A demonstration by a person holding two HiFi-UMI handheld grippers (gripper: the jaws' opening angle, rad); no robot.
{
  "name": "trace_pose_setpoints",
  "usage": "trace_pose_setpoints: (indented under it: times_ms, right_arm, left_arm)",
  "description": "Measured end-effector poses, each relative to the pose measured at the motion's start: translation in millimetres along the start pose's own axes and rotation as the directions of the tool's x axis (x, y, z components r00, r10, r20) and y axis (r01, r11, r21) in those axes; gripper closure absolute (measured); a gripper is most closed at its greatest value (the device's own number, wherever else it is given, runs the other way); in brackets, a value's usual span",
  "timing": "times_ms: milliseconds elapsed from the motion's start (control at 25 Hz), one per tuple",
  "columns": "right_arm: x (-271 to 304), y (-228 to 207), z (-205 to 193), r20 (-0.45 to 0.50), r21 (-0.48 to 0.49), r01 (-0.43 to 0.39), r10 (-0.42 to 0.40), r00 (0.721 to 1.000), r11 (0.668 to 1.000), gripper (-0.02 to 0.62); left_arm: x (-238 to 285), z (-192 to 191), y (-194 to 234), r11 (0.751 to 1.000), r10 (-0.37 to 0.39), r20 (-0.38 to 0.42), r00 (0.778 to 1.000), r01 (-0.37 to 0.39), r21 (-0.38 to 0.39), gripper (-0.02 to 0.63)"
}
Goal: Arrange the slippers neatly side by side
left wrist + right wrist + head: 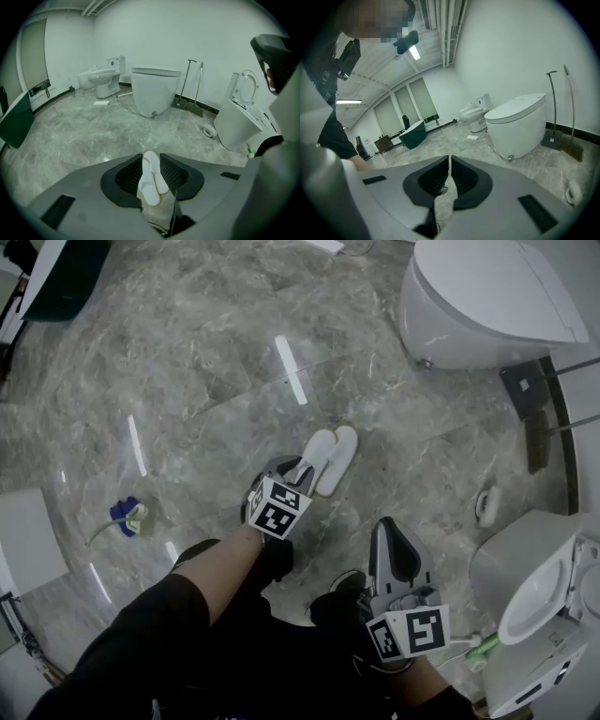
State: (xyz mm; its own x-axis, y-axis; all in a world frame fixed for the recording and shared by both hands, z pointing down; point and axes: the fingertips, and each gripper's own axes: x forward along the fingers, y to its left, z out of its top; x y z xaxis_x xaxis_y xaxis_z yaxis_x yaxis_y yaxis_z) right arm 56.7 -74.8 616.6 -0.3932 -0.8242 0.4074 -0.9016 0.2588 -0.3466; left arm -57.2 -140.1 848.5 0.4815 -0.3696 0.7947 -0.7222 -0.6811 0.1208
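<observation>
The slippers (330,458) lie as a white pair on the marble floor (206,362), on the near side of the closed toilet (487,301) and well apart from it, with their lengths running roughly toward its base. They are touching along their inner edges and look close to even, so we judge the arranging step to be nearly done, with only a final check or trim left. The left gripper (293,470) hovers over the end of the pair that is farther from the toilet. Its jaws are spread and, in the left gripper view, the two slippers show through the gap between them, lying on the floor and not pinched. From that low angle one slipper seems to ride slightly over the other at the end away from the toilet, though we cannot be sure it is not just the lens. The right gripper (392,535) hangs farther from the toilet again, off the pair altogether, its jaws pressed together on nothing. For the next move, we would call for no more than a light sideways nudge with one left jaw to part any overlap and square the ends. Then the gripper should lift straight up and away, so the soft soles are not dragged out of line.
</observation>
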Motion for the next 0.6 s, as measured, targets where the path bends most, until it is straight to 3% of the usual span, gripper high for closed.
trace_pose_setpoints:
  times_ms: [160, 600]
  right_arm:
    - [18, -7, -40, 0.021, -0.005, -0.041, 0.041, 0.999, 0.999, 0.595]
    - [40, -32, -106, 0.069, -0.061, -0.115, 0.119, 0.99, 0.991, 0.595]
  left_arm:
    - [46, -40, 7, 0.998, -0.025, -0.042, 0.999, 0.022, -0.055, 0.509]
    - [147, -107, 14, 0.999, 0.022, -0.134, 0.991, -0.018, 0.032, 0.509]
